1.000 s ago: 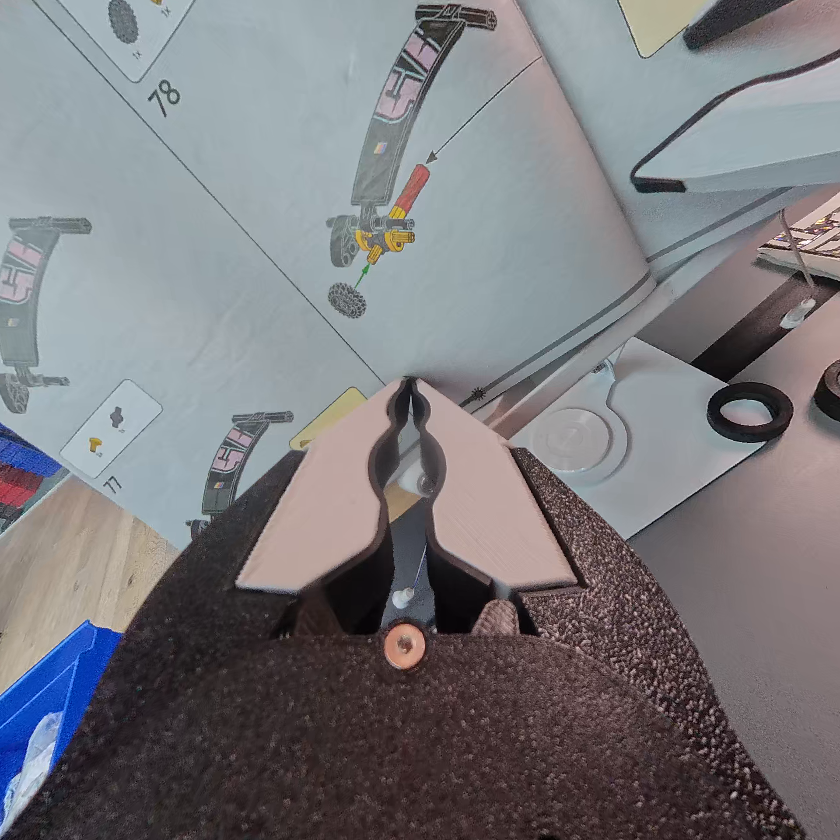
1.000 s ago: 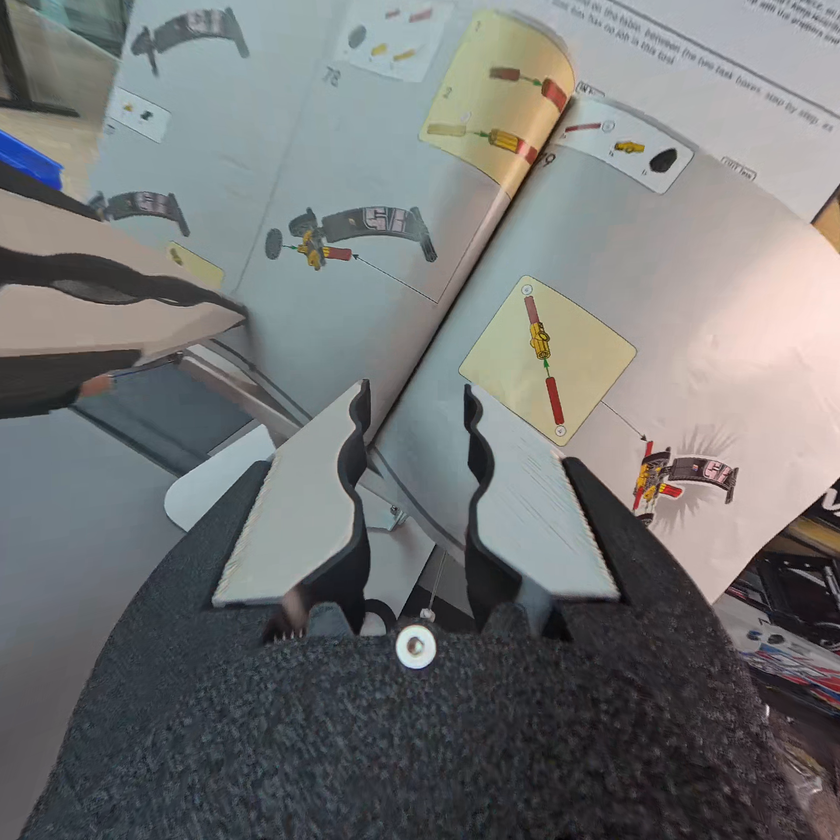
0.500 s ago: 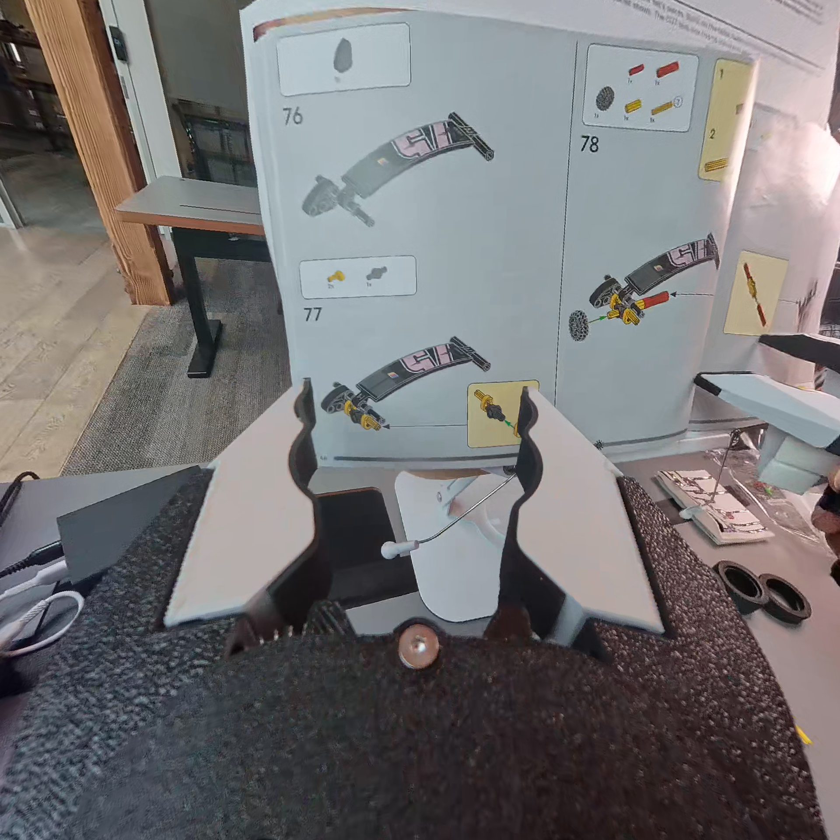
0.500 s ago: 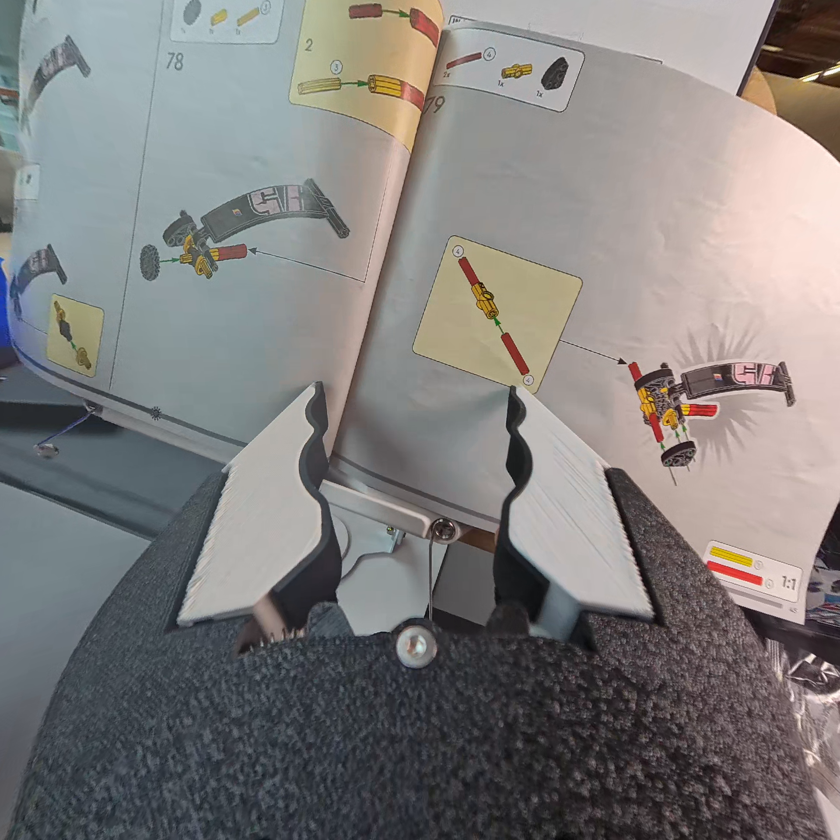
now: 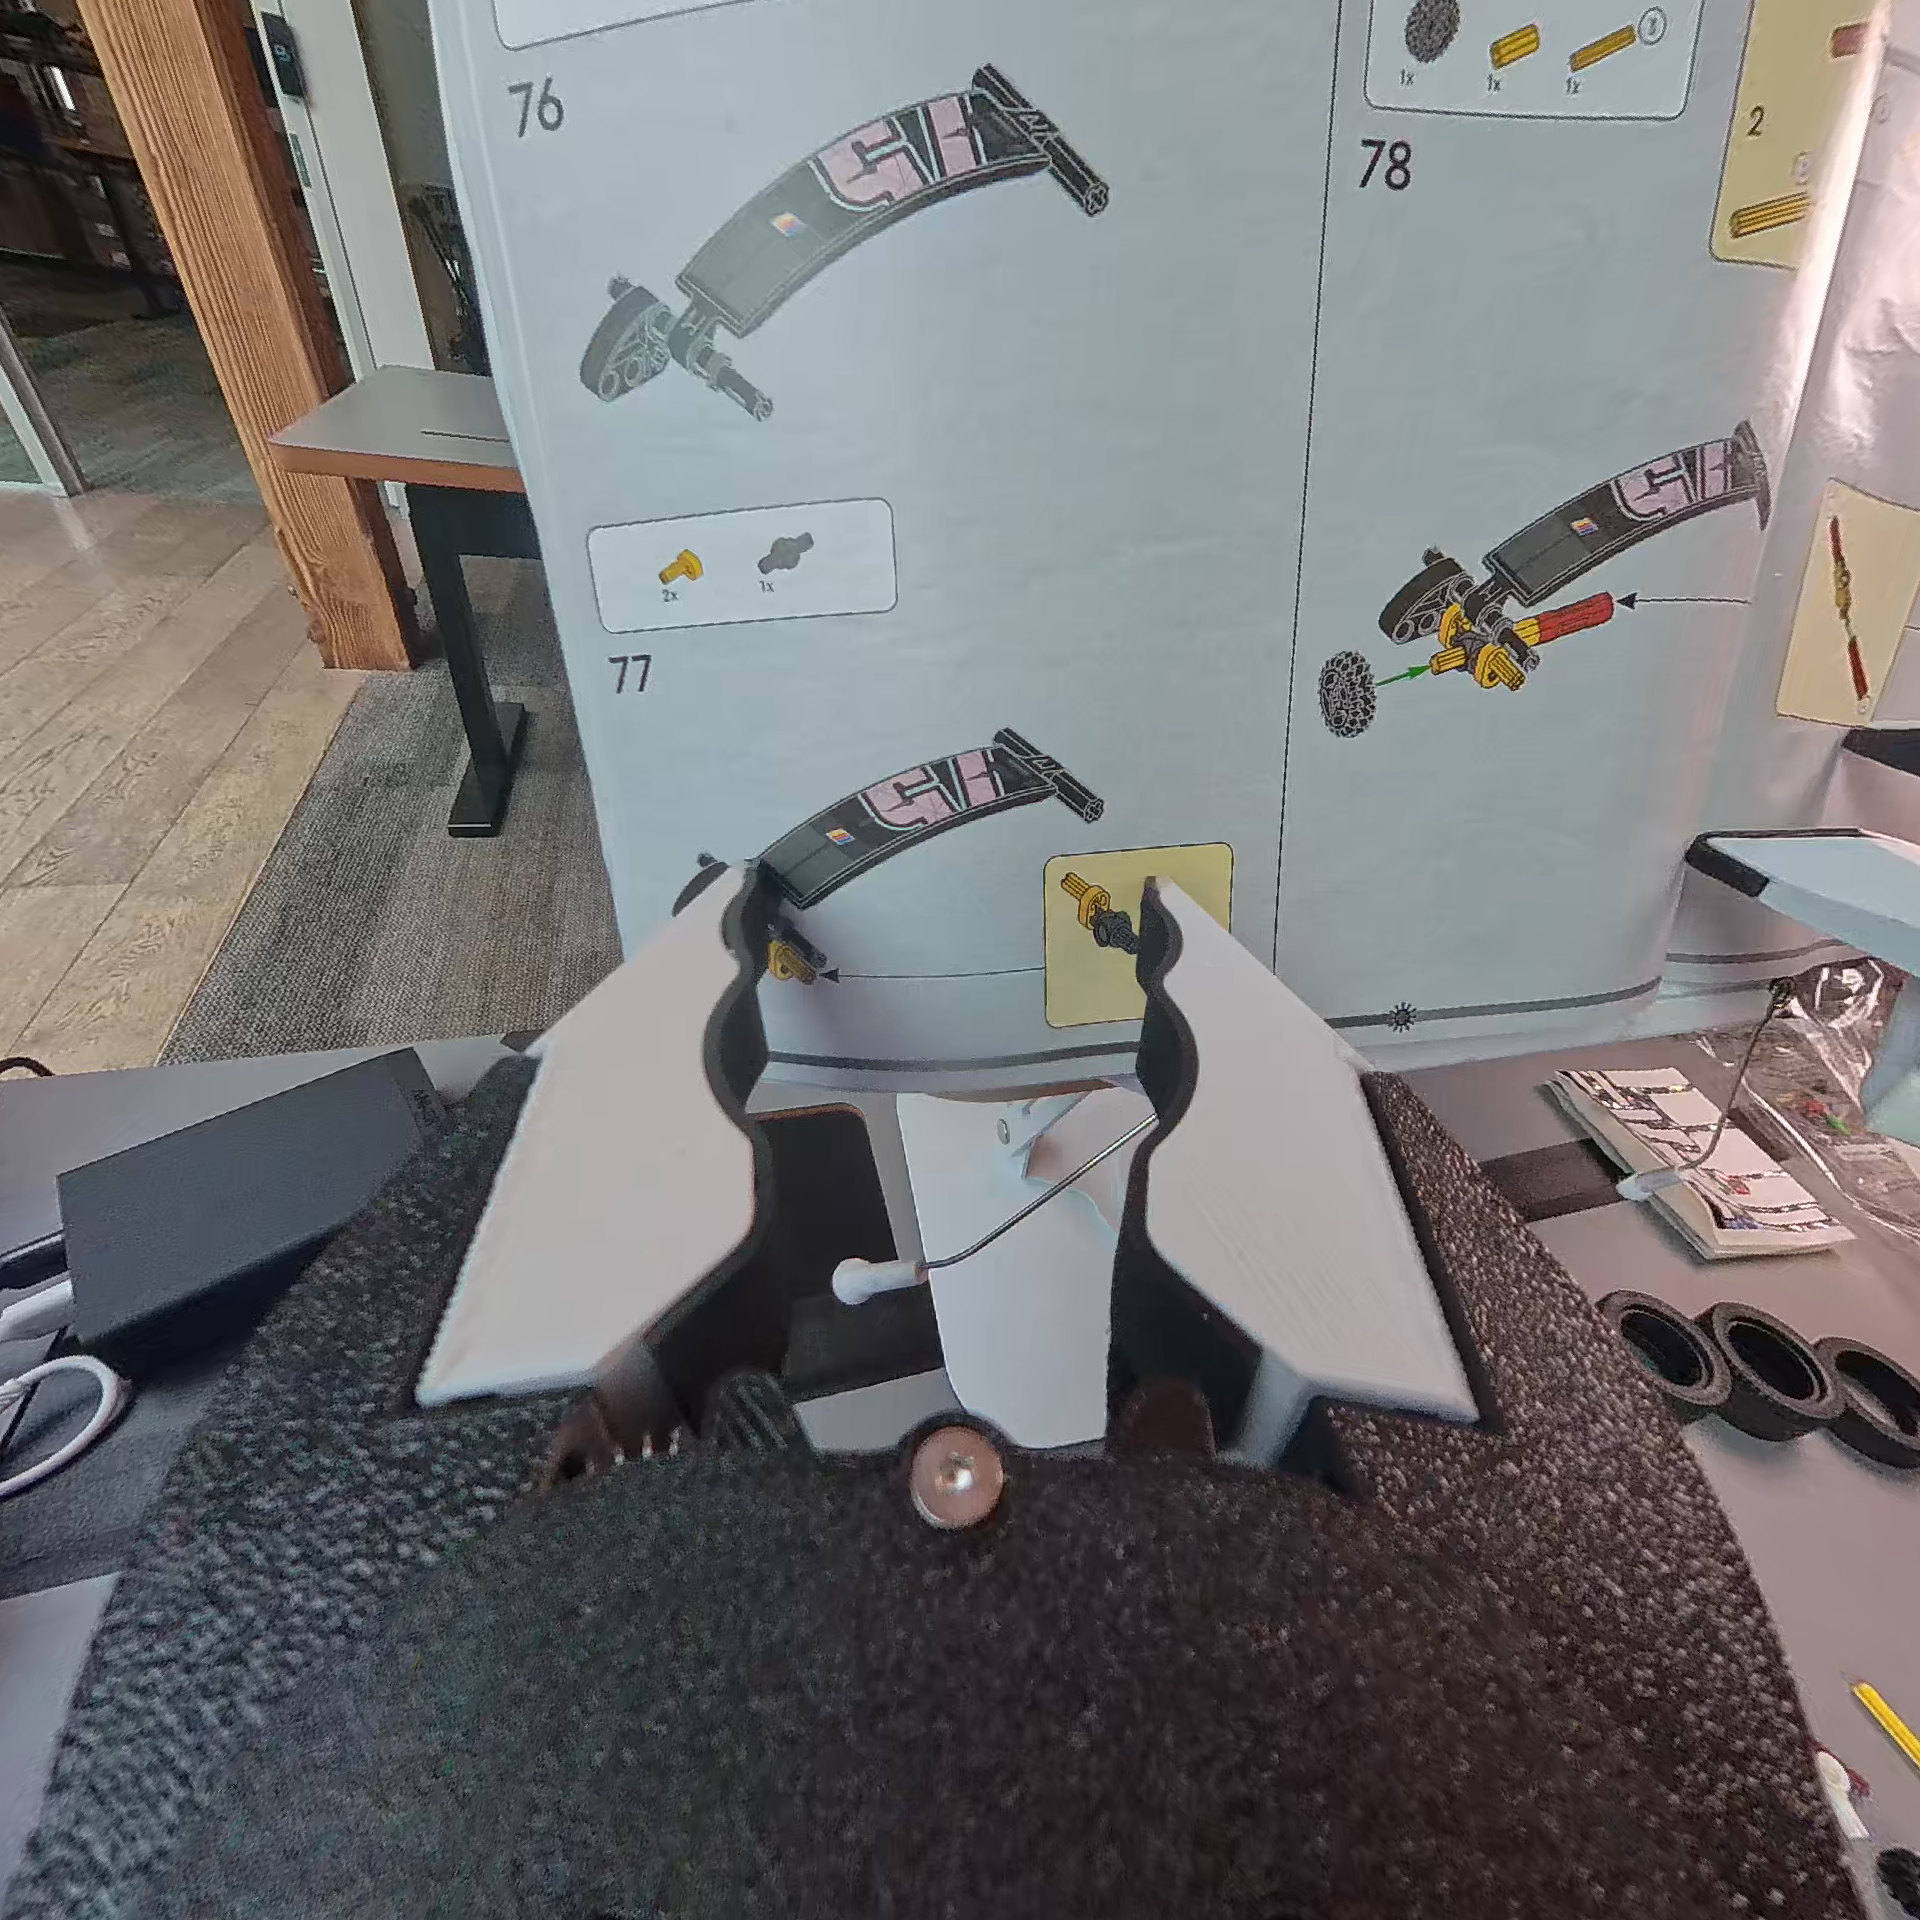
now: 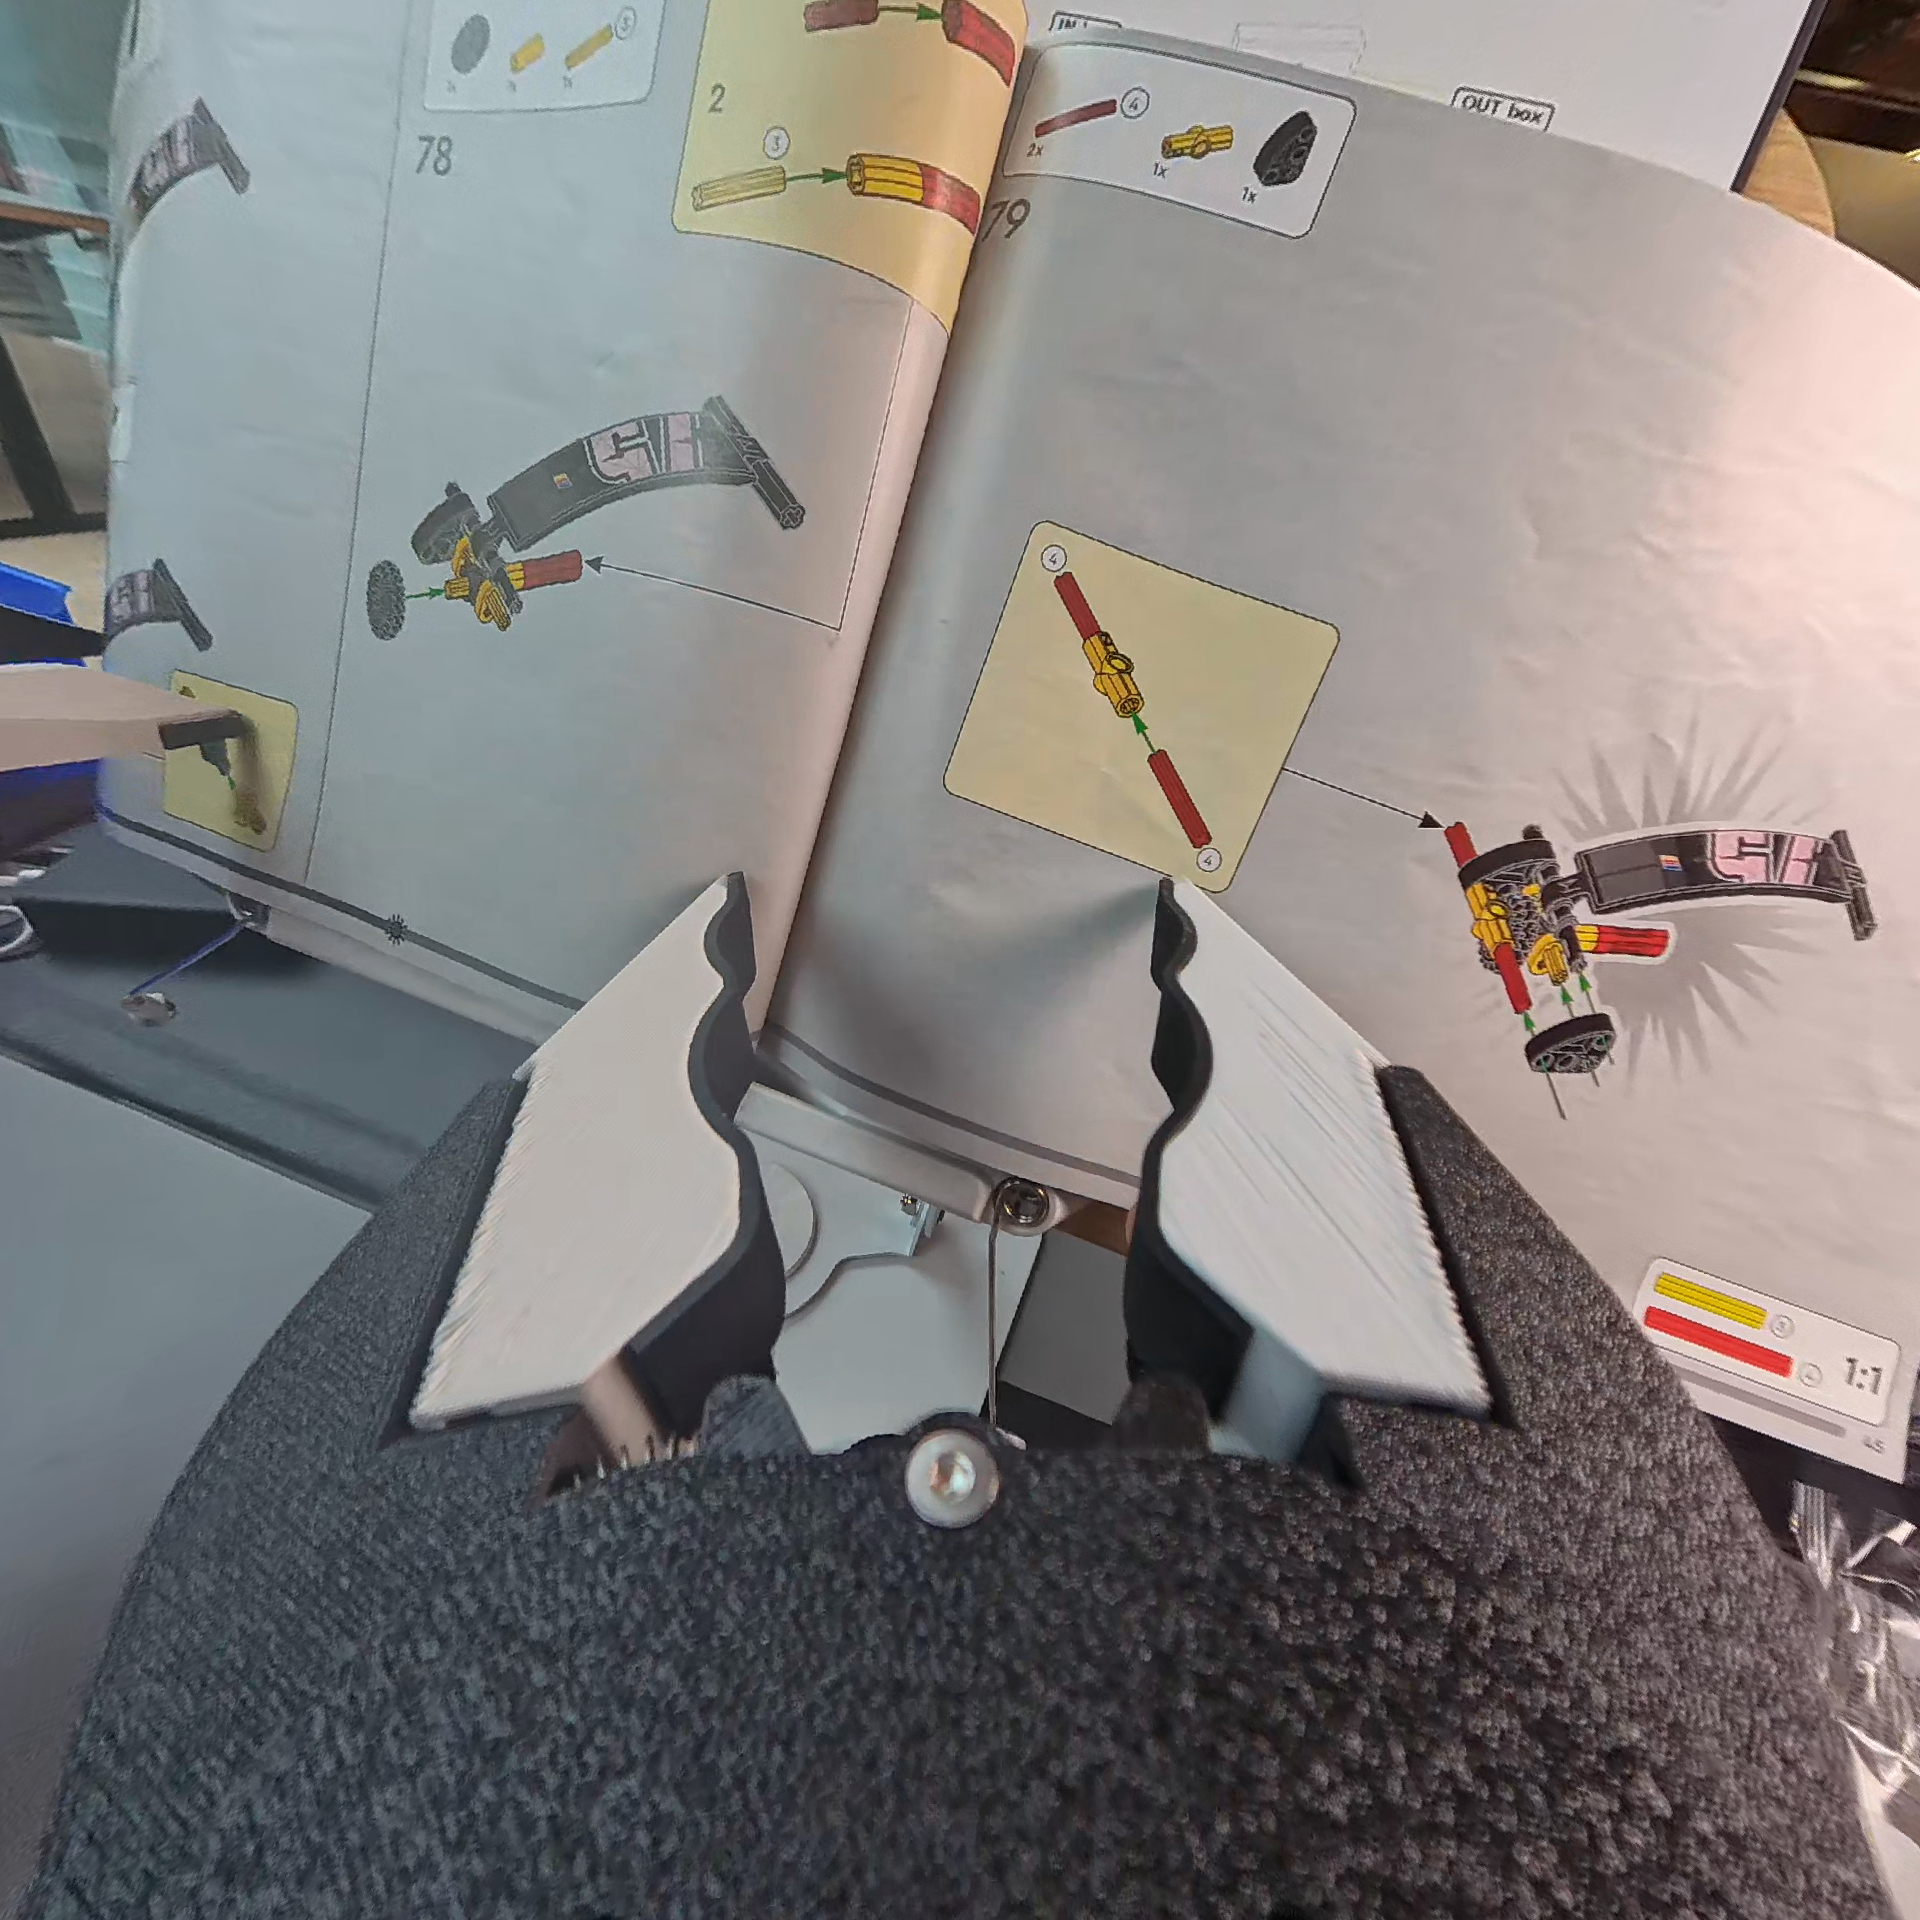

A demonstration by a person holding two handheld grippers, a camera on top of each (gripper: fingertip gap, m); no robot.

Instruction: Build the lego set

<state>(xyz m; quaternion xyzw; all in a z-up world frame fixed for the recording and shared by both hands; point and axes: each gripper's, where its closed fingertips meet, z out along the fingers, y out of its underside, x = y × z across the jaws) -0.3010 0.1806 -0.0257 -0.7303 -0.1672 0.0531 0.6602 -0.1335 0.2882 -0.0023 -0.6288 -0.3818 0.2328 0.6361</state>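
Note:
The open instruction booklet (image 5: pixel 1039 520) stands upright on a white stand (image 5: pixel 997 1226) and fills both views; its right page shows in the right wrist view (image 6: pixel 1455 468). My left gripper (image 5: pixel 945 894) is open and empty, just in front of the lower left page. My right gripper (image 6: pixel 951 894) is open and empty, in front of the booklet's spine. The right gripper's finger (image 5: pixel 1829 883) shows at the right edge of the left wrist view. The left gripper's finger (image 6: pixel 114 717) shows at the left edge of the right wrist view. Three black tyres (image 5: pixel 1766 1371) lie on the table to the right.
A black box (image 5: pixel 229 1195) and white cable (image 5: pixel 52 1403) lie at left on the grey table (image 5: pixel 1818 1558). A sticker sheet (image 5: pixel 1704 1164) and clear plastic bag (image 5: pixel 1829 1049) lie at right. A thin yellow piece (image 5: pixel 1886 1720) lies near the right edge. A blue bin (image 6: pixel 31 603) sits beyond. The left gripper is farther from the thin yellow piece (image 5: pixel 1886 1720), some 35 centimeters, than the right, some 25 centimeters.
My left gripper has opened and drawn back from the page, now facing the booklet upright. My right gripper has opened wider and moved closer to the spine.

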